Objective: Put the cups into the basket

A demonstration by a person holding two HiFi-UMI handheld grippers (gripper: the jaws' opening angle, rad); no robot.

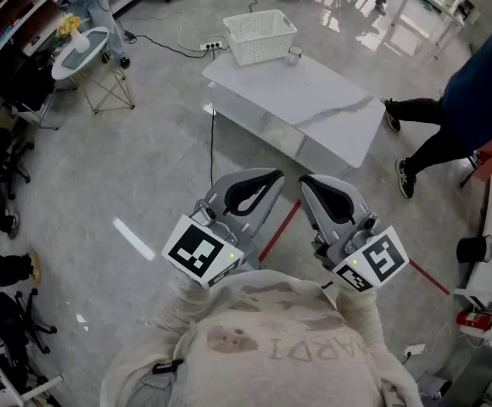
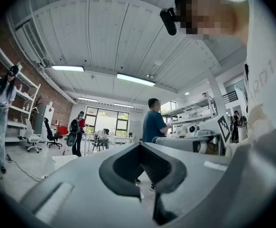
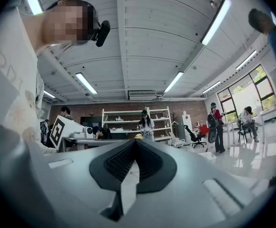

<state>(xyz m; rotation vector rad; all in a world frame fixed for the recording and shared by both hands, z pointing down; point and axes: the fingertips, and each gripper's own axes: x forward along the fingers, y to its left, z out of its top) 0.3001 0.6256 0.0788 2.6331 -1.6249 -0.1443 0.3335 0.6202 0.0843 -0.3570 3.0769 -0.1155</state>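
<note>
A white basket [image 1: 261, 34] stands at the far end of a white table [image 1: 331, 108], a few steps ahead of me. One small clear cup [image 1: 295, 54] sits on the table just right of the basket. Both grippers are held close to my chest, well short of the table. My left gripper [image 1: 273, 176] and right gripper [image 1: 307, 180] point forward side by side. In the left gripper view the left gripper [image 2: 140, 145] has its jaws closed with nothing between them. The right gripper [image 3: 135, 142] looks the same in its own view.
A person in dark clothes [image 1: 471, 100] stands at the right of the table. A round white side table [image 1: 81, 51] is at the far left, with cables [image 1: 182, 45] on the floor near it. Red tape [image 1: 278, 227] crosses the floor under my grippers. Chairs line the left edge.
</note>
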